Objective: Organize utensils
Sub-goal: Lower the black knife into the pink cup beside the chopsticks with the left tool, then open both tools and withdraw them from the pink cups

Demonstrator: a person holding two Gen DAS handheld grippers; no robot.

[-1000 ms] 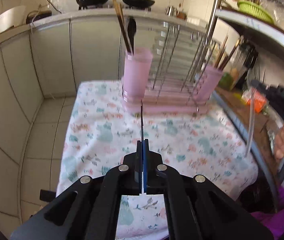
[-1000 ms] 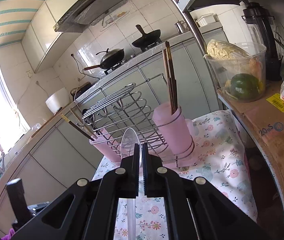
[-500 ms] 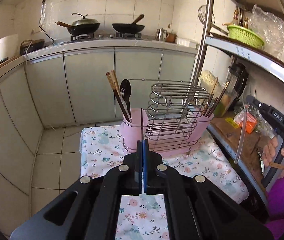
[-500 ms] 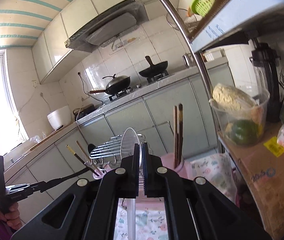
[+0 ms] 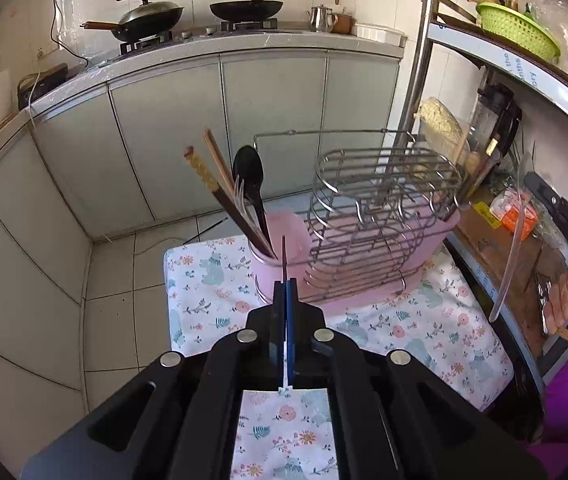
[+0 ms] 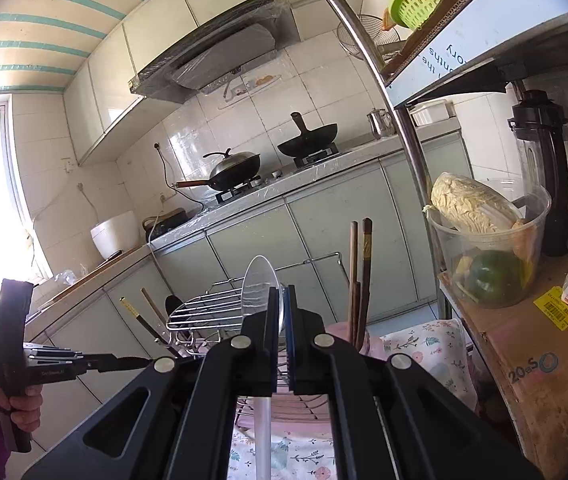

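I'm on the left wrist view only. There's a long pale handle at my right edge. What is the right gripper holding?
Observer: A clear spoon. The right gripper is shut on its neck, and the bowl stands up past the fingertips.
Operator: And how does my own gripper look from that side?
Observer: The left gripper is shut on a thin dark utensil, which sticks out roughly level toward the wire rack.
Operator: Anything under the cabbage in the tub on the shelf?
Observer: Yes, in the clear tub a round green vegetable sits below the cabbage.
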